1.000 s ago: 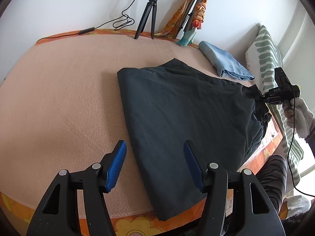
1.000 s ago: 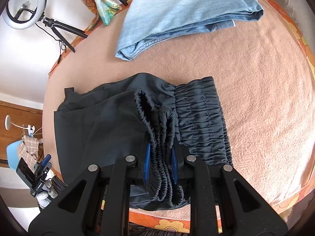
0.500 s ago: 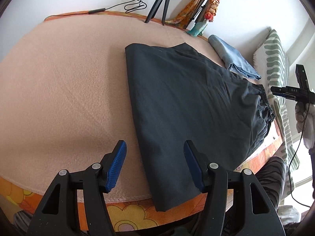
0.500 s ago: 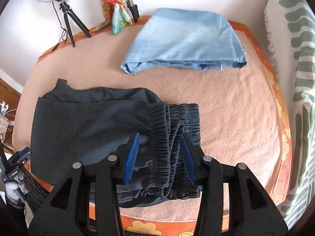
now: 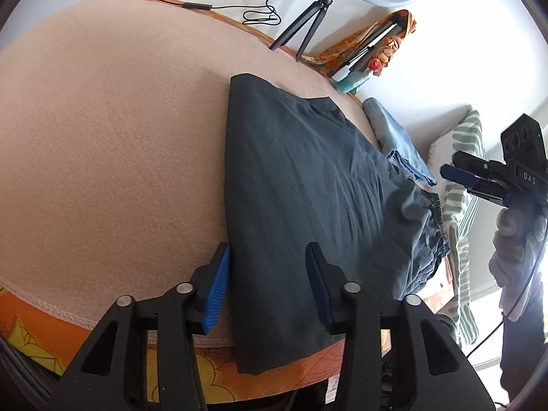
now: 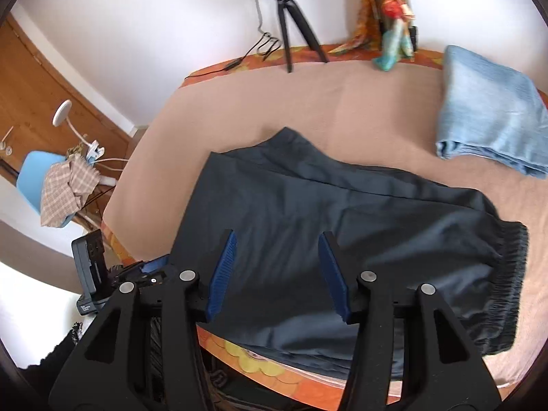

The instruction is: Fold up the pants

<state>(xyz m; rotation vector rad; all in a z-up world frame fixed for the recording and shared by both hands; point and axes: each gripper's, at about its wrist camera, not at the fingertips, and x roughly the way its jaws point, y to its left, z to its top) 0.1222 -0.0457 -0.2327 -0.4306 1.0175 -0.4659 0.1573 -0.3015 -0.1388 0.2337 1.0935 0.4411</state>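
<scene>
The dark grey pants (image 5: 301, 185) lie folded in a flat panel on the peach blanket (image 5: 113, 144), elastic waistband at the right (image 6: 510, 284), near edge hanging over the bed's front. My left gripper (image 5: 269, 284) is open and empty, hovering over the pants' near left edge. My right gripper (image 6: 279, 270) is open and empty above the pants' middle. The right gripper also shows in the left wrist view (image 5: 479, 178), raised beyond the waistband. The left gripper shows at the lower left of the right wrist view (image 6: 137, 270).
Folded light blue jeans (image 6: 489, 113) lie at the back right of the bed. A ring-light tripod (image 6: 291, 24) and a colourful cloth bundle (image 6: 390, 20) stand by the wall. A striped pillow (image 5: 462, 205) is at the right. A blue chair (image 6: 41, 178) stands left of the bed.
My right gripper let go of the bunched waistband, opened and pulled up and back toward the pants' middle. My left gripper moved closer to the pants' near left edge, staying open.
</scene>
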